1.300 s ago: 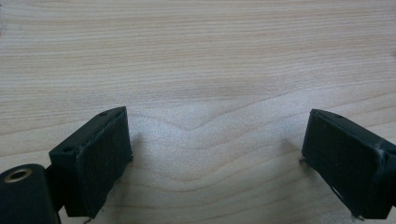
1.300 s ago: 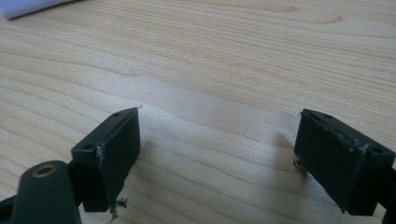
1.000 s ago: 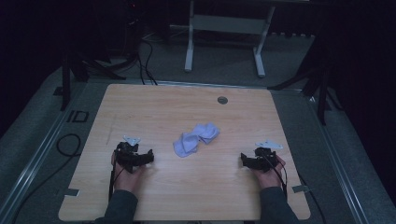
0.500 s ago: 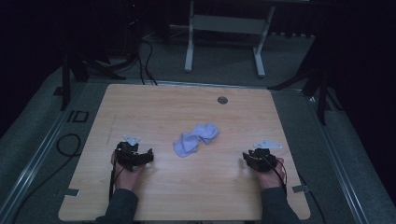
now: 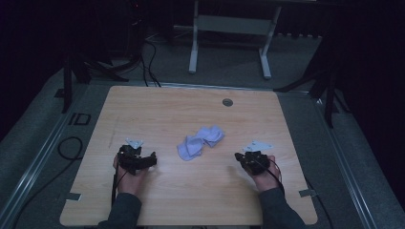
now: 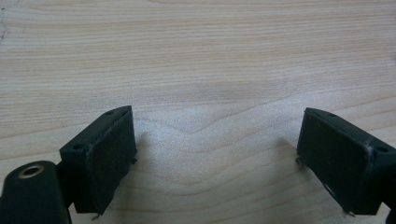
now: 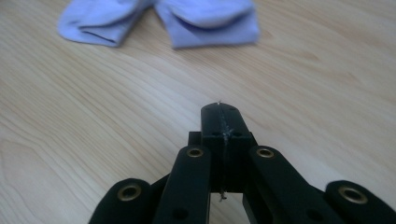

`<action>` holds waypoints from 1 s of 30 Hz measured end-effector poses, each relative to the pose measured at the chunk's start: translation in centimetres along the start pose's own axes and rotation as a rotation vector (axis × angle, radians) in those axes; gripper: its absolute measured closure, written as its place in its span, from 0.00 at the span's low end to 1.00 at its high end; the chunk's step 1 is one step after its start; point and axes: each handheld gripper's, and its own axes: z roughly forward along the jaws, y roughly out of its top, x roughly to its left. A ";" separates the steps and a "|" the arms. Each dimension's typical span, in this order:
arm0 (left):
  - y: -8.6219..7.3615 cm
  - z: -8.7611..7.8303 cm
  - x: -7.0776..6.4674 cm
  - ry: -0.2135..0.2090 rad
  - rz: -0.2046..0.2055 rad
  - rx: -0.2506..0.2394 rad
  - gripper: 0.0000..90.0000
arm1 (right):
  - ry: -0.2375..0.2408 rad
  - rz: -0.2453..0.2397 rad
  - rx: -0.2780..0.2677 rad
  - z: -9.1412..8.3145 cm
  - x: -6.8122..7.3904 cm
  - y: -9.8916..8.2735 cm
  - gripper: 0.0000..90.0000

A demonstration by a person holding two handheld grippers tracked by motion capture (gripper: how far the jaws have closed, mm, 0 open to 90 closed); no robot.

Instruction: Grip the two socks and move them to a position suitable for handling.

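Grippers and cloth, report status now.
Left gripper open, empty. Right gripper shut, empty. Pale blue cloth crumpled mid-table between them, untouched. Nothing in the way.

The right gripper (image 7: 223, 114) stood low over the wooden table (image 7: 70, 116), its two black jaws pressed flat together along a thin seam, with nothing between them. Brass-coloured rivets showed on the linkage arms behind the jaws. Ahead of the jaw tips and well apart from them lay a light blue cloth (image 7: 163, 18), crumpled into two folded lobes, resting on the table surface slightly left of the gripper's axis.
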 end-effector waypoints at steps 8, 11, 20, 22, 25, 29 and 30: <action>0.0 0.0 0.0 0.000 0.001 -0.001 0.13 | 0.058 -0.112 -0.012 2.3 2.8 3.9 1.00; 0.0 0.0 0.0 -0.001 0.001 -0.001 0.14 | 0.076 -0.144 -0.010 3.5 3.7 5.0 1.00; 0.0 0.0 0.0 -0.002 0.000 -0.004 0.14 | 0.131 -0.186 -0.008 6.9 5.6 7.6 1.00; 0.0 0.0 0.0 -0.002 -0.001 -0.005 0.14 | 0.134 -0.193 -0.003 7.4 5.9 7.9 1.00; 0.0 0.0 0.0 -0.002 0.001 -0.003 0.14 | 0.127 -0.192 0.044 9.6 6.4 8.5 1.00; 0.0 0.0 0.0 0.000 -0.001 -0.004 0.15 | 0.126 -0.174 0.112 11.1 6.6 8.1 1.00; 0.0 0.0 0.0 0.000 -0.001 -0.004 0.15 | 0.127 -0.178 0.112 11.2 6.8 7.9 1.00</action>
